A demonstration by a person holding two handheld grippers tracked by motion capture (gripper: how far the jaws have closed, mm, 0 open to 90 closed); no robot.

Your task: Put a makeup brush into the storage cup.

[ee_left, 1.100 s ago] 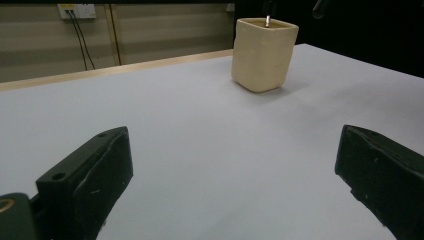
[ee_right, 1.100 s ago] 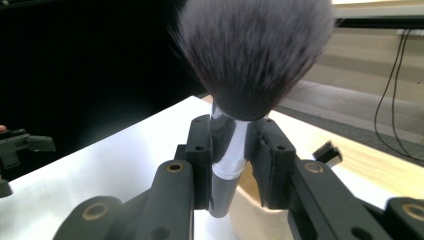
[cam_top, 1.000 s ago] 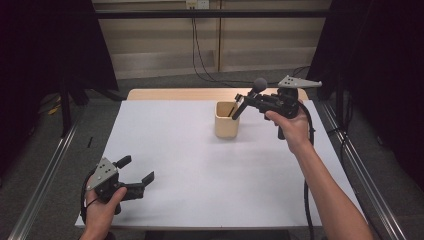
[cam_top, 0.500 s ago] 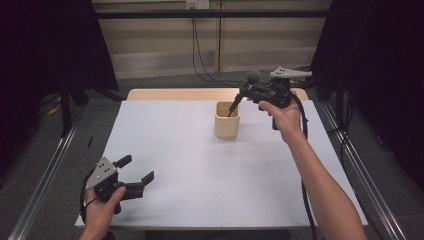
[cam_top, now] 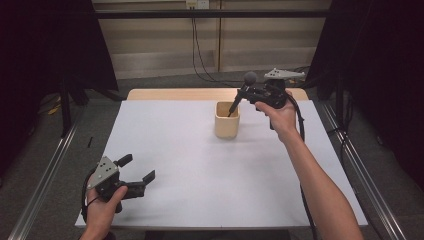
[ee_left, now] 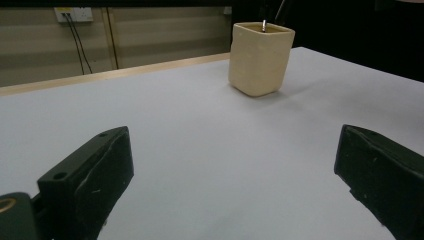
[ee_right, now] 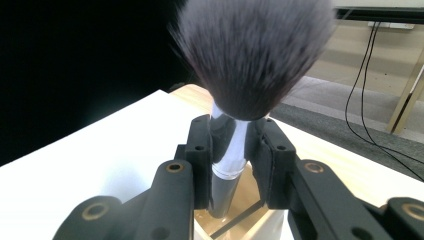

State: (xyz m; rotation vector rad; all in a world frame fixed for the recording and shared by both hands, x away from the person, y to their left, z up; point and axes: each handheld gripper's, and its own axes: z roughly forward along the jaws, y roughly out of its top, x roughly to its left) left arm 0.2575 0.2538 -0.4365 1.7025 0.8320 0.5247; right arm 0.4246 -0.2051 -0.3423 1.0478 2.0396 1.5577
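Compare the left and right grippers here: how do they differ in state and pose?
The left gripper has its jaws wide open with nothing between them; the right gripper is shut on a makeup brush. The left sits low near the table's front edge; the right is held above the beige cup. Both are black and hand-held.

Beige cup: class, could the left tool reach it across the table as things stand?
Probably yes: bare white tabletop lies between the open left tool and the beige cup, though the right tool holds a makeup brush in it.

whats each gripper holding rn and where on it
The right gripper is shut on the makeup brush, clamping its silver collar just below the bristles, handle down in the beige cup. The left gripper is open, holding nothing.
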